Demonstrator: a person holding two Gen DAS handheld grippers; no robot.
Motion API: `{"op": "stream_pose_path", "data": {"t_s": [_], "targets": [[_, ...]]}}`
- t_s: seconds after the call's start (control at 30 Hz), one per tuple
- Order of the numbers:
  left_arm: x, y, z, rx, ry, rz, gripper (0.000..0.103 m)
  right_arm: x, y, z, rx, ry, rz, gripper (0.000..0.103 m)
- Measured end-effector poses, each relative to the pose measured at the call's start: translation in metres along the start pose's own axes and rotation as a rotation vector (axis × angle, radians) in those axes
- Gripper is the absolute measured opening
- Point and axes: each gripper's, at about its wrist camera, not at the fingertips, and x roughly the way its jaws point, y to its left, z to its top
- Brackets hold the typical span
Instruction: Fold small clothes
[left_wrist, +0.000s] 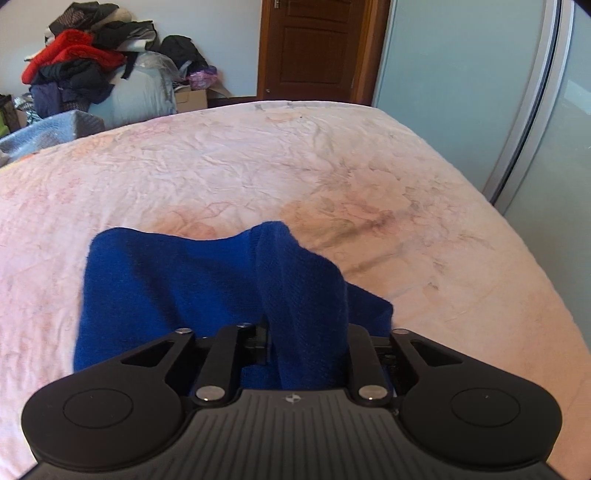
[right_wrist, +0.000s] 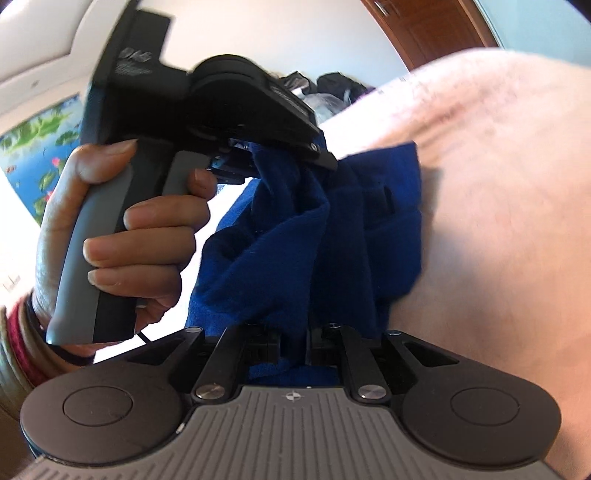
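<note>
A blue knitted garment (left_wrist: 177, 280) lies partly on the pink flowered bed cover (left_wrist: 258, 166). One fold rises into my left gripper (left_wrist: 306, 343), whose fingers close on the cloth. In the right wrist view the same blue garment (right_wrist: 295, 240) hangs bunched between both tools, just above the bed cover (right_wrist: 498, 184). My right gripper (right_wrist: 294, 347) pinches a fold of it low in the frame. The left gripper (right_wrist: 266, 158) is up and to the left, held by a person's hand (right_wrist: 129, 229), with cloth hanging from its jaws.
A pile of clothes (left_wrist: 77, 55) and a cardboard box (left_wrist: 190, 99) stand beyond the bed's far left edge. A brown door (left_wrist: 314, 48) is behind the bed. A pale sliding wardrobe door (left_wrist: 517, 92) runs along the right side.
</note>
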Motion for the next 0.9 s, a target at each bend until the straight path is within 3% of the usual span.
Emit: {"op": "stream_pose_path", "data": {"t_s": [0.07,0.13,0.17,0.33,0.47,0.57,0.7,0.83,0.9], "targets": [[0.0,0.004,0.001,-0.019,-0.004,-0.037,0.043,0.0,-0.003,0.0,0.015,0.009,-0.001,0.025],[-0.006,0.01,0.002,-0.049,-0.041,-0.068,0.076,-0.001,-0.004,0.0,0.012,0.021,0.003,0.028],[-0.01,0.013,0.002,-0.064,-0.067,-0.08,0.081,-0.002,-0.004,-0.001,0.007,0.027,0.006,0.031],[-0.028,0.03,0.008,-0.098,-0.11,-0.095,0.082,-0.01,-0.008,0.001,-0.004,0.055,0.037,0.042],[-0.041,0.049,-0.006,-0.073,-0.106,-0.018,0.082,-0.032,-0.015,0.009,-0.05,0.076,0.068,0.052],[-0.046,0.057,-0.026,-0.028,-0.086,0.044,0.082,-0.049,-0.02,0.021,-0.081,0.054,0.03,0.064],[-0.053,0.059,-0.054,0.032,-0.08,0.134,0.082,-0.059,-0.027,0.043,-0.061,-0.012,-0.012,0.063],[-0.063,0.057,-0.077,0.091,-0.087,0.181,0.082,-0.05,-0.032,0.05,-0.008,-0.028,0.029,0.062],[-0.066,0.058,-0.084,0.101,-0.084,0.198,0.082,-0.039,-0.031,0.047,-0.005,0.006,0.014,0.046]]}}
